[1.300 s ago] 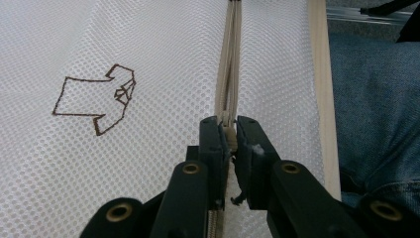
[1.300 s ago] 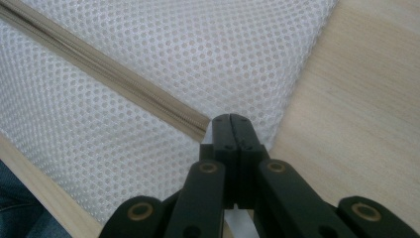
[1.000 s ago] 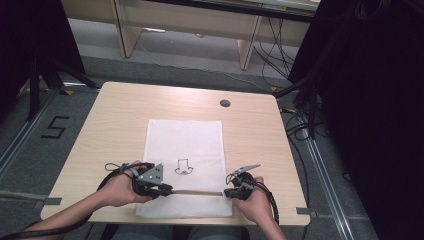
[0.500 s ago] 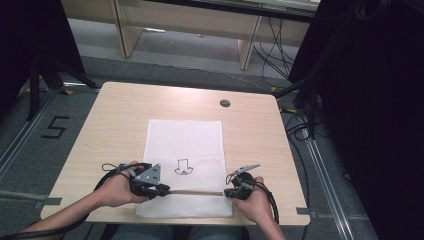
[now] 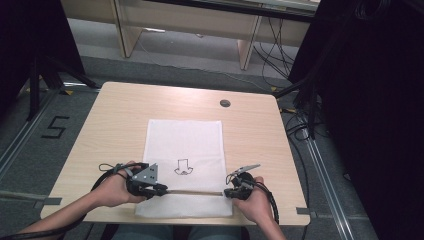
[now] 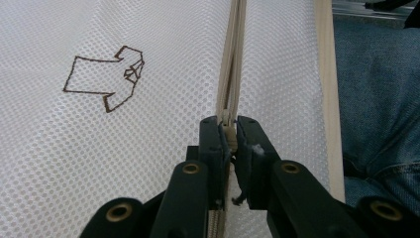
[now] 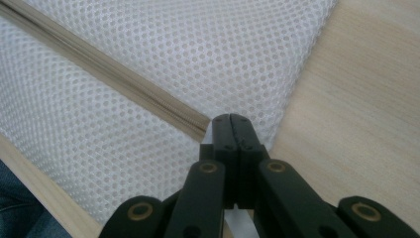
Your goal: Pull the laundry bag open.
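A white mesh bag (image 5: pixel 184 145) lies flat on the wooden table (image 5: pixel 115 115), with a brown arrow mark (image 5: pixel 183 167) drawn on it. A beige zipper (image 5: pixel 192 192) runs across its near end. My left gripper (image 5: pixel 162 190) is at the zipper's left end. In the left gripper view its jaws (image 6: pixel 228 130) are shut on the zipper pull (image 6: pixel 228 134), and the closed zipper (image 6: pixel 235 59) stretches away ahead. My right gripper (image 5: pixel 227 193) is at the zipper's right end. In the right gripper view its jaws (image 7: pixel 231 121) are shut on the bag's mesh (image 7: pixel 198 44) where the zipper (image 7: pixel 99 62) ends.
A small dark round cap (image 5: pixel 225 103) sits in the tabletop at the far right. Bare wood (image 7: pixel 356 114) lies right of the bag. The table's near edge is close behind both hands, with the person's jeans (image 6: pixel 381 99) below it. Cables trail on the floor.
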`<state>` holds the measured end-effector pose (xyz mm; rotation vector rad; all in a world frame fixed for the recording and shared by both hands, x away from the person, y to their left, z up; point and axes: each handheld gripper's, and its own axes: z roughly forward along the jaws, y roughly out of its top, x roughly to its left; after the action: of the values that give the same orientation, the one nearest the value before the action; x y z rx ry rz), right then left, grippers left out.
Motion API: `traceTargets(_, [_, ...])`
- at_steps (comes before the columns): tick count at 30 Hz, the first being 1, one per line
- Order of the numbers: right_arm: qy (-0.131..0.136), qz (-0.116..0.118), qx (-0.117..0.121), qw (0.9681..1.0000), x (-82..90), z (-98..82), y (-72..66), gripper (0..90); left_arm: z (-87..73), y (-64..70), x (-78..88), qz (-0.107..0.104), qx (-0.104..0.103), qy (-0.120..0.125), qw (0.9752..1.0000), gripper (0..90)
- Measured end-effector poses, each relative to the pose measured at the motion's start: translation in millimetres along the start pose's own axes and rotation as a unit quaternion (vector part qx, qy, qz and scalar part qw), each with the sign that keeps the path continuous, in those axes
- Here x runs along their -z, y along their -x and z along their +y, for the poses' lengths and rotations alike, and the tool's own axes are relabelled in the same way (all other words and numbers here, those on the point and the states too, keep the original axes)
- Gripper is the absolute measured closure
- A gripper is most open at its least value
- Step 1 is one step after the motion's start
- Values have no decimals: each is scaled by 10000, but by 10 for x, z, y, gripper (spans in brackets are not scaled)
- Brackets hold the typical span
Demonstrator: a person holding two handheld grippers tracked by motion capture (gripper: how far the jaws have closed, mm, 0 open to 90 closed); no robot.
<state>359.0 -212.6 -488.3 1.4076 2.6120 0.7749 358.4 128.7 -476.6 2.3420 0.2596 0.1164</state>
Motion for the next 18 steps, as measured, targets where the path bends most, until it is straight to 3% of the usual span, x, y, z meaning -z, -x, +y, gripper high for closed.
traceTargets(18, [4, 6, -17, 10000, 0, -1, 0, 900, -62, 6, 54, 20, -13, -41, 10000, 814])
